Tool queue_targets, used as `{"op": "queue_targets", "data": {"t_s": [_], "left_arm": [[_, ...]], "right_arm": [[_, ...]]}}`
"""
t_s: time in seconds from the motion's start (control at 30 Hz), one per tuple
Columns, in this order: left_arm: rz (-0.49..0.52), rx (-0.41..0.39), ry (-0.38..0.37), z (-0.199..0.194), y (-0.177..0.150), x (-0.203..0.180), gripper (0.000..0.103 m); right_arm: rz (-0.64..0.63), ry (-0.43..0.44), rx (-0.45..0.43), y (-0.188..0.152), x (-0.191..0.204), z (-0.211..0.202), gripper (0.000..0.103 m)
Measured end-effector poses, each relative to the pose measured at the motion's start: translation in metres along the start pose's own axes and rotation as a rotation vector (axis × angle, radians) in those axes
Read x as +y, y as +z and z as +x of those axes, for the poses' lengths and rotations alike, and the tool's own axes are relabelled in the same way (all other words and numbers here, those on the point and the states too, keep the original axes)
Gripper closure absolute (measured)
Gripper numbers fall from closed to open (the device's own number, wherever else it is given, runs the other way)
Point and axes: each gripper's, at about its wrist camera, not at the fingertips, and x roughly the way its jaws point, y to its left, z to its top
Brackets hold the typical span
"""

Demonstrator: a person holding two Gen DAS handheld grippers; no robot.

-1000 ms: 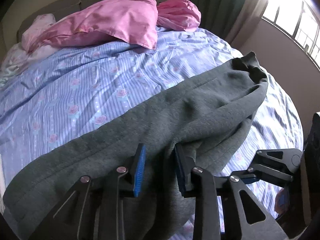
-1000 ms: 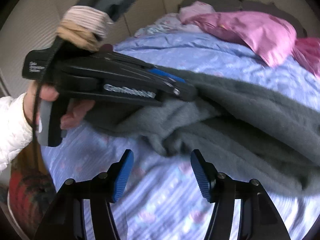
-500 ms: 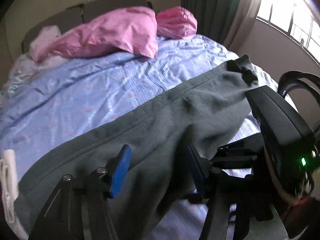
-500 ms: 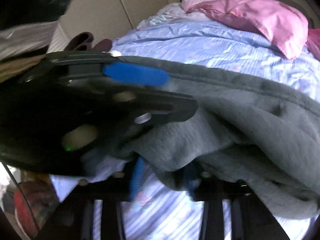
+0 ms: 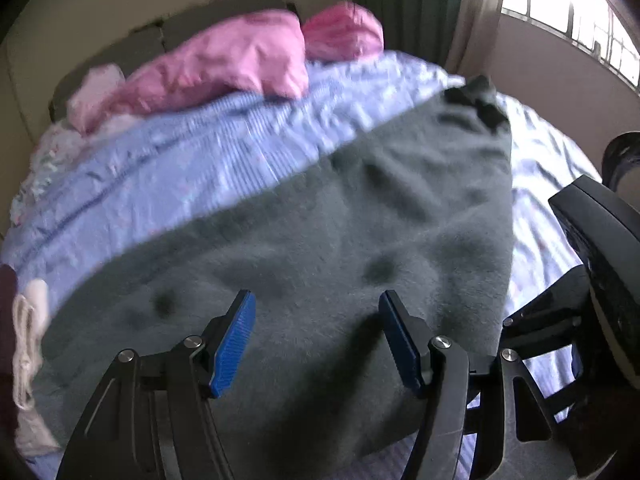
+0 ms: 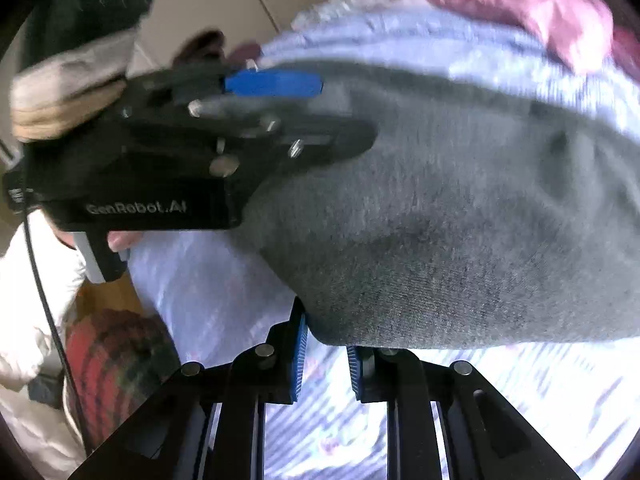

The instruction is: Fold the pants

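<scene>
R hand-held gripper (image 6: pixel 324 354) pinches pants (image 6: pixel 460 220) — L (image 5: pixel 316 336) gapes.

A home bedroom: bed (image 5: pixel 208 168) in striped sheets, pink pillows (image 5: pixel 224 64), curtained window (image 5: pixel 568 20).

Bright window (image 5: pixel 568 12), green curtain (image 5: pixel 408 4), beige wall (image 5: pixel 100 4)

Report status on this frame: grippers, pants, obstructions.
Left gripper open above the pants. Right gripper shut on pants edge. Pants spread across the blue bedsheet. Pink pillows well clear.
</scene>
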Motion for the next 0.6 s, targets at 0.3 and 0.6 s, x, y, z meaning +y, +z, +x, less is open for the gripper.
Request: {"op": "queue_targets", "data": {"t_s": [0.3, 0.6], "left_arm": [[-0.003, 0.062, 0.065, 0.039, -0.023, -0.008, 0.037], [-0.022, -0.142, 0.201, -0.046, -0.031, -0.006, 0.031]], "right_arm": [[0.072, 0.019, 0.059, -0.011, -0.011, 0.013, 0.082], [0.071, -0.127, 0.101, -0.007, 0.009, 0.0, 0.044]]}}
